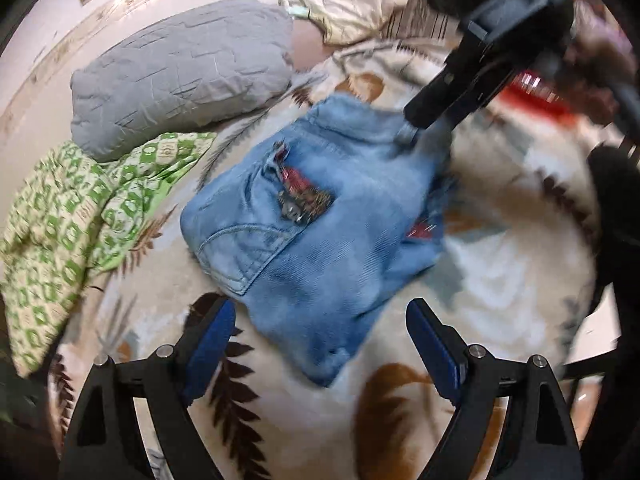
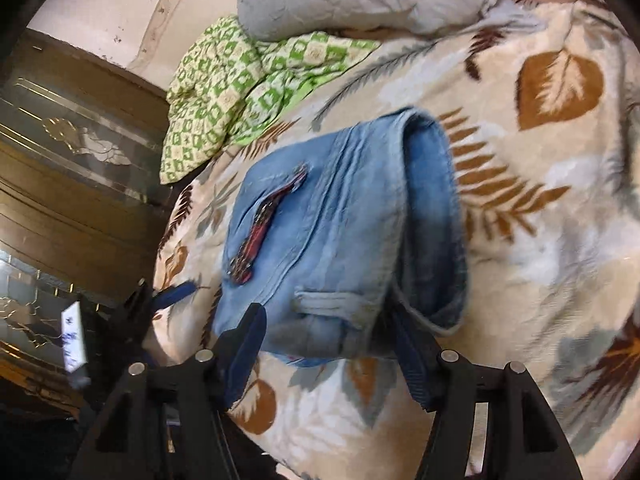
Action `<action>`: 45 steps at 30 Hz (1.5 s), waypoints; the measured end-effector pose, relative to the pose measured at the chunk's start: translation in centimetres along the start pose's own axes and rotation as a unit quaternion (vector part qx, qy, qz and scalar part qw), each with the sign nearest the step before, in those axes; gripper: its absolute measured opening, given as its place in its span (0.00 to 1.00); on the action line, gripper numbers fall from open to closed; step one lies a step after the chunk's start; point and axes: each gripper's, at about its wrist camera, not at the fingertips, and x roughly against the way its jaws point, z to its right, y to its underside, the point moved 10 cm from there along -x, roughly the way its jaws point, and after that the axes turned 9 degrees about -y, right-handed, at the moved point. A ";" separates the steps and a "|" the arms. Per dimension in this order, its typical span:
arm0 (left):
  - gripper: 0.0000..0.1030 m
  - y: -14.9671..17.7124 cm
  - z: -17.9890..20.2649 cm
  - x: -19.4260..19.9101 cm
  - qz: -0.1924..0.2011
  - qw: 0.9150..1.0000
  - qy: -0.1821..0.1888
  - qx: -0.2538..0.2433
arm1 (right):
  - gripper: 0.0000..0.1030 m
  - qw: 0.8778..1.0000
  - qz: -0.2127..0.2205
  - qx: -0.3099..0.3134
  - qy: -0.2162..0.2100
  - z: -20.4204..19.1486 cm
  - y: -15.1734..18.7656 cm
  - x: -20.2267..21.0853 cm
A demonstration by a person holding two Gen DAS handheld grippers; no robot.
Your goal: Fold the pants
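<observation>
Pants (image 1: 320, 216) lie folded on the bed (image 1: 500, 280), ahead of my left gripper (image 1: 320, 344), jaws wide and empty. My right gripper (image 2: 332, 344) straddles the waistband edge, jaws apart, seemingly not clamped.

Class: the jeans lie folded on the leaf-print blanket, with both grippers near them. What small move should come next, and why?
Probably draw the right gripper back off the jeans. They already lie as a compact folded bundle on the blanket, and this gripper's fingers stand apart on either side of the near edge, apparently gripping nothing. The left gripper hangs open, clear of the denim.
</observation>
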 end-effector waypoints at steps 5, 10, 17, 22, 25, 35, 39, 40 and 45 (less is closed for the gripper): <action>0.17 0.4 -0.3 -1.1 -0.018 1.000 0.014 0.019 | 0.10 0.999 -0.006 0.041 0.005 -1.3 0.6 -0.7; 0.14 1.5 -0.3 -0.9 -0.019 0.997 0.059 0.034 | 0.09 0.994 -0.014 0.048 0.097 2.8 1.1 -0.6; 0.10 3.9 -1.4 -3.0 -0.064 0.993 0.055 0.080 | 0.09 0.981 -0.013 0.118 0.153 0.9 1.2 -1.4; 0.10 4.2 -1.5 -3.3 -0.077 0.990 0.060 0.102 | 0.09 0.980 -0.010 0.107 0.170 2.2 0.8 -1.5; 0.10 4.1 -1.3 -2.8 -0.066 0.988 0.079 0.115 | 0.09 0.982 -0.008 0.114 0.149 1.4 1.0 -0.9; 0.10 4.4 -0.9 -3.2 -0.088 0.987 0.071 0.110 | 0.10 0.979 -0.005 0.104 0.177 2.6 1.1 -0.6; 0.17 4.5 -1.2 -2.8 -0.088 0.987 0.074 0.116 | 0.10 0.978 -0.006 0.108 0.176 2.2 1.2 -0.8; 0.25 4.5 -1.3 -2.4 -0.089 0.986 0.077 0.120 | 0.12 0.981 -0.008 0.104 0.166 2.1 1.3 -0.7; 0.70 2.6 -4.2 0.1 -0.043 0.981 0.086 0.167 | 0.63 0.990 0.033 0.050 0.127 2.0 0.1 2.5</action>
